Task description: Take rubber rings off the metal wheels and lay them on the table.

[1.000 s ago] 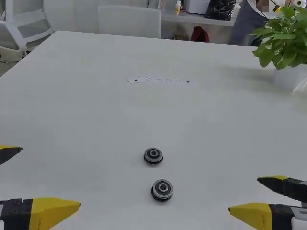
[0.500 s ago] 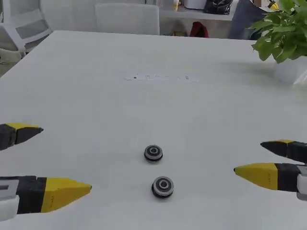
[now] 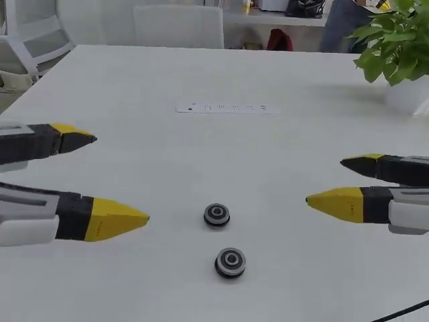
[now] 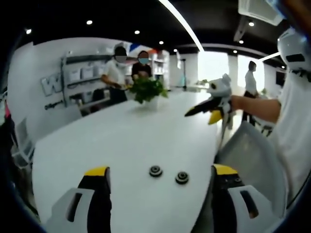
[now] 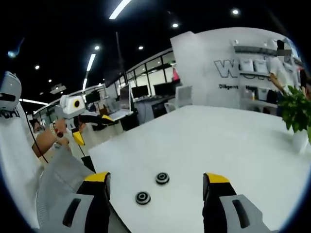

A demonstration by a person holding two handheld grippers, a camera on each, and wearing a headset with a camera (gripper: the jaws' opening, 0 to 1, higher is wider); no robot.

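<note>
Currently: left gripper (image 3: 120, 178), jaws spread wide, empty; right gripper (image 3: 325, 181), jaws spread, empty. Far wheel (image 3: 216, 215) and near wheel (image 3: 230, 262) lie on table (image 3: 201, 147) between them, touched by neither.

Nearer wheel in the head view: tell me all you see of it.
The nearer wheel is small, round, lying flat on the white table. Silvery metal hub, dark centre, black rubber ring on its rim. It sits apart from the other wheel. Nothing touches it; the left gripper and right gripper hover open either side.

Left gripper (image 3: 122, 178), right gripper (image 3: 324, 180), wheels (image 3: 216, 215) seemingly ringed
</note>
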